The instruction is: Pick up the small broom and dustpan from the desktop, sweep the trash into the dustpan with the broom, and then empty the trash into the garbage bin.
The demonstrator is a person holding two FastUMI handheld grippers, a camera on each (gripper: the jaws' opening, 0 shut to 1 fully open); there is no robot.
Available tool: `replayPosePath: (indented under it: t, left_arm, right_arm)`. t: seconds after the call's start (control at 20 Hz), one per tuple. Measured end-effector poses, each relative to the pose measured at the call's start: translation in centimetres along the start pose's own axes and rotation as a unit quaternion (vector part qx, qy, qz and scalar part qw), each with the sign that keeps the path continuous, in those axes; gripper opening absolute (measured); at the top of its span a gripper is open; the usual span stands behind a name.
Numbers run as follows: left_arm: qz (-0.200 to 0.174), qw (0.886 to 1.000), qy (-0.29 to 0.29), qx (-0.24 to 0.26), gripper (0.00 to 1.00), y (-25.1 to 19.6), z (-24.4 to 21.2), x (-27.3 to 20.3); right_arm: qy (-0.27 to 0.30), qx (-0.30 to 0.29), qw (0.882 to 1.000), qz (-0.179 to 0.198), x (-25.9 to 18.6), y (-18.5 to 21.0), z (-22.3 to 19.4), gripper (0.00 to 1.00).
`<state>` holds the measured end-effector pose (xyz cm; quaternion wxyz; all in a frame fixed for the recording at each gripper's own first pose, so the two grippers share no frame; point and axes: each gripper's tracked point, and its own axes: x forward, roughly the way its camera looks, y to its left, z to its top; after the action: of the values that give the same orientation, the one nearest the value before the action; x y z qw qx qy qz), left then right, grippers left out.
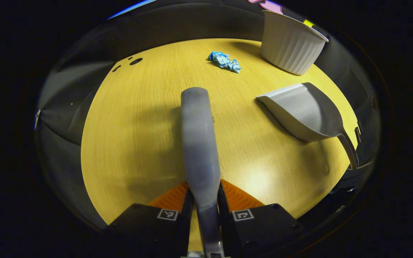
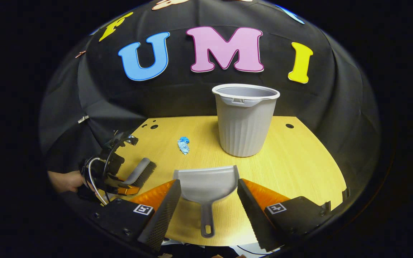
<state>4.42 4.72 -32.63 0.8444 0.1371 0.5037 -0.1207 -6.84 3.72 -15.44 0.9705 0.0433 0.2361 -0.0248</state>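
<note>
Left claw [image 1: 205,200], bottom centre, clamped on the broom [image 1: 199,143]. Right claw [image 2: 208,199], fingers apart, straddles the dustpan [image 2: 206,184] lying on the table [image 2: 299,161]; it should close squarely on the handle. Beyond: blue paper scrap [image 2: 183,145], then garbage bin [image 2: 245,120], upper centre.

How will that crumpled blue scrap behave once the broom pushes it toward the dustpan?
The blue scrap looks like loosely crumpled paper, so it is probably very light and may skip or tumble ahead of the broom rather than slide. Its irregular wad shape makes steady rolling unlikely. It could hop past the dustpan if swept hard.
</note>
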Motion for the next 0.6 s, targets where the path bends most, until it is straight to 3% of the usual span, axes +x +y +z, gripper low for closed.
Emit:
replayPosePath:
  t: [0.15, 0.6]
  left_arm:
    - [0.003, 1.0, 0.007, 0.0, 0.3, -0.1, 0.0, 0.0]
    - [0.012, 0.999, -0.046, -0.021, 0.25, 1.4, 1.1, -2.4]
  right_arm:
    - [0.027, 0.007, 1.0, 0.013, 0.8, 0.6, -1.2, 0.99]
    - [0.122, 0.044, 0.991, 0.027, 3.4, 0.1, -5.7, 0.99]
